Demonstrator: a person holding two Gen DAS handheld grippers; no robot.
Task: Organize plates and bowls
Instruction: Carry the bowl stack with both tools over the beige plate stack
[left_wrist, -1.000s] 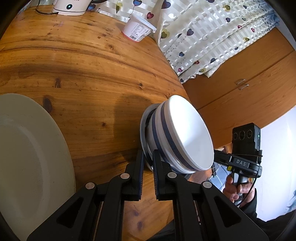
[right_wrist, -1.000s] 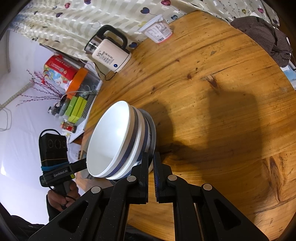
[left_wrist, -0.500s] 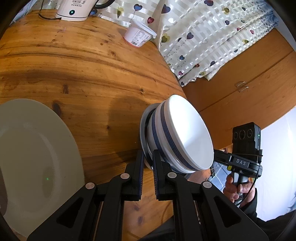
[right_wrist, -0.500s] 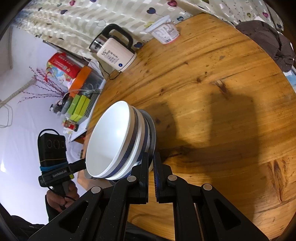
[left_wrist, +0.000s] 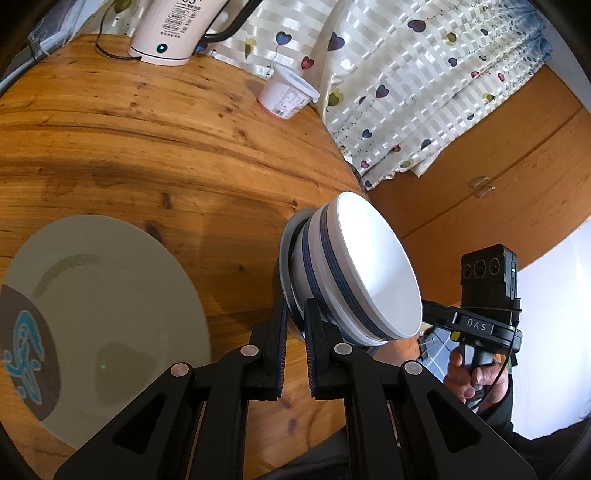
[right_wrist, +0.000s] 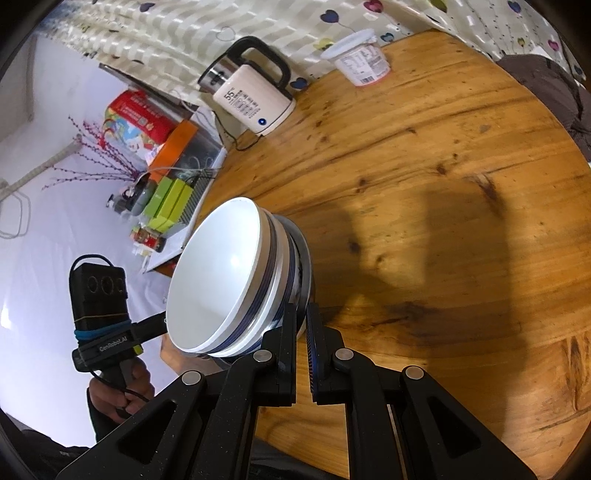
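Note:
Two white bowls with blue bands (left_wrist: 354, 273) sit nested on a small grey plate (left_wrist: 285, 254). The stack hangs in the air over the round wooden table's (left_wrist: 147, 155) edge. My left gripper (left_wrist: 294, 308) is shut on the plate's rim on one side. On the opposite rim of the small grey plate (right_wrist: 306, 258), my right gripper (right_wrist: 301, 314) is shut too, and the bowls (right_wrist: 221, 273) lean away from it. A large grey plate (left_wrist: 110, 295) lies flat on the table at the left, with a brown and blue patterned piece (left_wrist: 26, 350) at its edge.
A cream kettle (left_wrist: 173, 29) and a white yogurt cup (left_wrist: 288, 94) stand at the table's far edge by a heart-print curtain (left_wrist: 424, 81). A dark cloth (right_wrist: 546, 81) lies far right. A shelf of boxes (right_wrist: 162, 192) stands beyond the table. A hand (left_wrist: 469, 373) holds the other gripper.
Both grippers have risen with the stack held between them. The table has slid down in both views; more of the large plate, the kettle and the cup now shows.

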